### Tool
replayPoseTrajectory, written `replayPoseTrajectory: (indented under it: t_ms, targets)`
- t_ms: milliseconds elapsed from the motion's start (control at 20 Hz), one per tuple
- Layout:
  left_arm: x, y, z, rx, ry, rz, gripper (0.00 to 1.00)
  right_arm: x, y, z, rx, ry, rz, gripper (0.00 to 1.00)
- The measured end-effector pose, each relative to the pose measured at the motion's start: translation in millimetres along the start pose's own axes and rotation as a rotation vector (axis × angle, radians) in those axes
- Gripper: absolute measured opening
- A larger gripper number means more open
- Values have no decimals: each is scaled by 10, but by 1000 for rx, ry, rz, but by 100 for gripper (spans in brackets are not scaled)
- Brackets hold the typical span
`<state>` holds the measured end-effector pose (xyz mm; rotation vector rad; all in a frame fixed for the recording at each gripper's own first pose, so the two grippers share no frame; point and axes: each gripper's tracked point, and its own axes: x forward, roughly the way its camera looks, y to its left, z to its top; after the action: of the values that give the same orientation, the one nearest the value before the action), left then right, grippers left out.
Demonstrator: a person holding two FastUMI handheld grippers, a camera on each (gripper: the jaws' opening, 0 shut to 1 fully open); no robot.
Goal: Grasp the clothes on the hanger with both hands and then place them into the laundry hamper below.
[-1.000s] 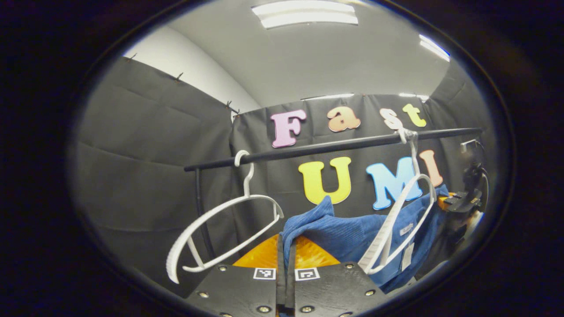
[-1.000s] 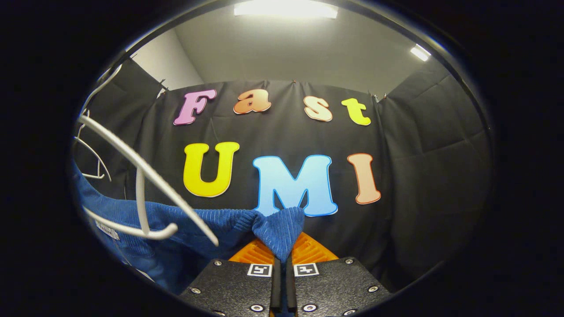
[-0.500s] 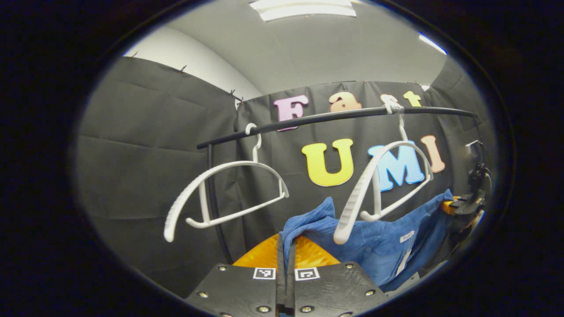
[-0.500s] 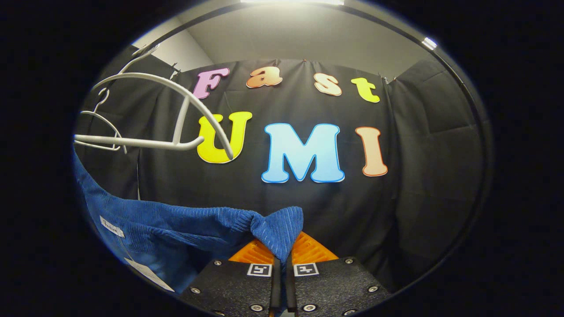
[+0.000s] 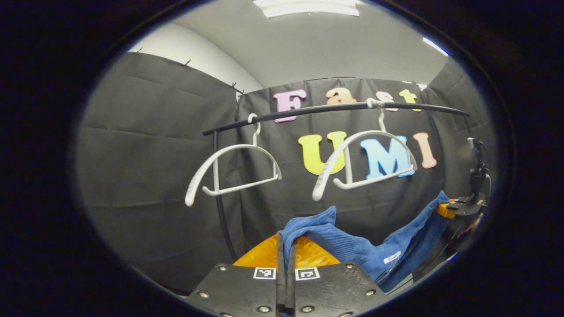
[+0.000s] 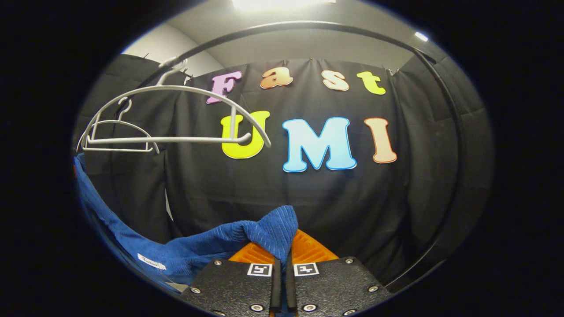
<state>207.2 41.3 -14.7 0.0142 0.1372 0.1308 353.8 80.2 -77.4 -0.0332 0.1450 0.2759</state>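
1. Since a second ago both grippers have come down with the blue garment (image 5: 352,251); it hangs free of the nearer white hanger (image 5: 361,163), which earlier lay against the cloth and sits level on the rail (image 5: 335,108).
2. Left gripper (image 5: 285,264), 6 o'clock in the left gripper view: jaws closed to a thin slit, a fold of the blue corduroy pinched between them and rising just above the fingertips.
3. Right gripper (image 6: 280,259), 6 o'clock in the right gripper view: same narrow slit, clamped on another bunched corner of the blue garment (image 6: 264,233).
4. From the left gripper the cloth sags toward 4 o'clock, then climbs to the right gripper (image 5: 458,209) at 3 o'clock, seen from the side with a mast above it.
5. In the right gripper view the cloth trails off to 8 o'clock, with a small white label (image 6: 151,261) showing on it.
6. Second hanger (image 5: 233,171), empty, hangs at 10 o'clock in the left gripper view, beside the rail's upright post (image 5: 220,211).
7. Right gripper view shows both hangers overlapped at 10 o'clock, nearer white hanger (image 6: 176,114) in front, second hanger (image 6: 119,136) behind; the rail (image 6: 335,28) arcs overhead and down the 3 o'clock side.
8. Ceiling light (image 5: 308,6) at 12 o'clock.
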Motion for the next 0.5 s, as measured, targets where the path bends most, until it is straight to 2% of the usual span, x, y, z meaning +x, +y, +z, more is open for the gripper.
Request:
replayPoseTrajectory:
  t_ms: [50, 100, 350, 500]
  targets:
    - [-74, -36, 11, -7, -8, -26, 1, -153, 35, 43, 0, -4, -3, 4]
    - [-130, -68, 32, -17, -16, -51, 7, -318, 84, 110, 5, -12, -5, 4]
    - [-488, -263, 174, -73, -54, -183, 7, -1025, 334, 369, -4, -49, -11, 4]
    - [-663, -408, 220, -91, -65, -261, 7, -1408, 501, 385, 4, -60, -16, 4]
